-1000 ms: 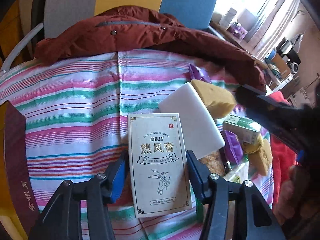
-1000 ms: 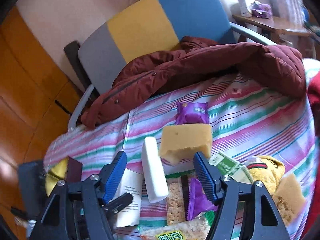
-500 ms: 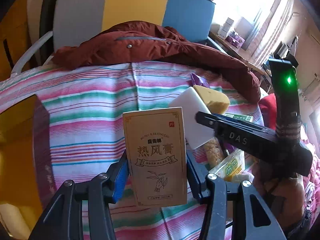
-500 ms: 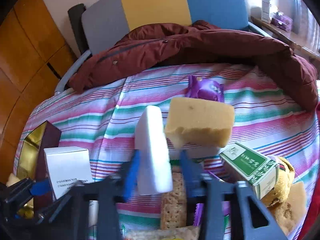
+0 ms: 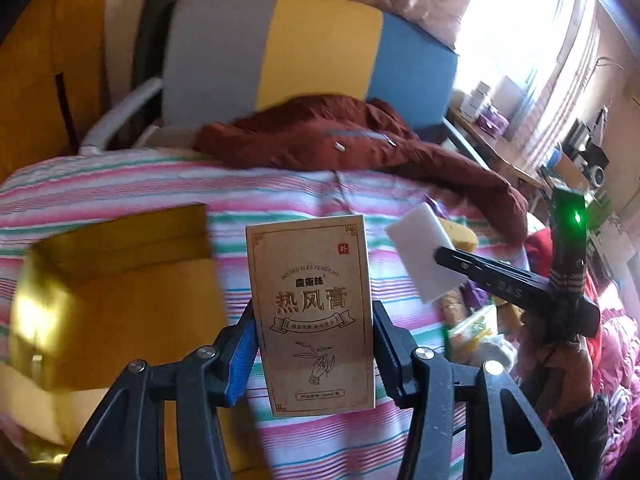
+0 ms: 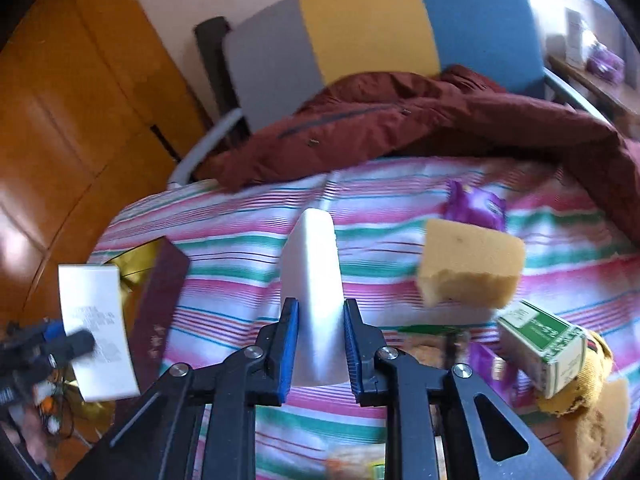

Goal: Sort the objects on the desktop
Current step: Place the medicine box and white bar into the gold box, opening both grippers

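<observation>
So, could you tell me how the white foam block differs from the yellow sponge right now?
The white foam block is smooth, thin and slab-like; the yellow sponge is thick, porous and ragged along its lower edge. The block stands on edge, clamped in the right gripper; the sponge is in no gripper and sits over the striped cloth. Both are soft rectangular blocks.

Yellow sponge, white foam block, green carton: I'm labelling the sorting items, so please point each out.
yellow sponge (image 6: 472, 264), right wrist view, top face
white foam block (image 6: 316, 280), right wrist view, front face
green carton (image 6: 540, 340), right wrist view, printed side
</observation>
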Demonstrator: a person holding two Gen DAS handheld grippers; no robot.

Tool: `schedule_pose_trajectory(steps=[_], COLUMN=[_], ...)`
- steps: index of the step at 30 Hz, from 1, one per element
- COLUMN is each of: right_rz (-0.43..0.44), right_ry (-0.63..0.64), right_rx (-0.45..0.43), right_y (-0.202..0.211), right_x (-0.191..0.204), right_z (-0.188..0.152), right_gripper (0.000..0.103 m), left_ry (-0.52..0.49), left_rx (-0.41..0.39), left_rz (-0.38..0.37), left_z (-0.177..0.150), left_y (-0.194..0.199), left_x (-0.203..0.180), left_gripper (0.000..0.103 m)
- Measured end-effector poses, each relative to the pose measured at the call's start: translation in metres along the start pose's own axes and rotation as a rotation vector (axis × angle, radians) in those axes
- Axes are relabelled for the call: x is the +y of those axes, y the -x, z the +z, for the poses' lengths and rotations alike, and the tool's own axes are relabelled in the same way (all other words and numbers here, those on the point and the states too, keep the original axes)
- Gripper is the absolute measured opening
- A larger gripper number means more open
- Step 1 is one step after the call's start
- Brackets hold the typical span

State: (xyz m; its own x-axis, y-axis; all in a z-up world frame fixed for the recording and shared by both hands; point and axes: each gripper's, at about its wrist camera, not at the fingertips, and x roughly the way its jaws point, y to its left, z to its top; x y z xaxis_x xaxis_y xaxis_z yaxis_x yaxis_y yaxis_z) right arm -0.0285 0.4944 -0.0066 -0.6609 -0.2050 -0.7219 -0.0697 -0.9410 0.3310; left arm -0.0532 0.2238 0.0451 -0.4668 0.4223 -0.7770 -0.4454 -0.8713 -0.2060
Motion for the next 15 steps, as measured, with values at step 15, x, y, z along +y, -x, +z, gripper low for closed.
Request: schedule_pose_trajectory(steps=[15], right_rz=[0.243], right_ry=[0.070], right_rx=[0.029], right_y=[0.013], right_x=[0.138], right_z=[-0.016], right_gripper=[0.022], left_ry=[0.073], left_rx=[-0.041], left_rz=[0.176], left_z=[-0.004], left_y=[0.070], left_x=[0.165], left_gripper=[0.053])
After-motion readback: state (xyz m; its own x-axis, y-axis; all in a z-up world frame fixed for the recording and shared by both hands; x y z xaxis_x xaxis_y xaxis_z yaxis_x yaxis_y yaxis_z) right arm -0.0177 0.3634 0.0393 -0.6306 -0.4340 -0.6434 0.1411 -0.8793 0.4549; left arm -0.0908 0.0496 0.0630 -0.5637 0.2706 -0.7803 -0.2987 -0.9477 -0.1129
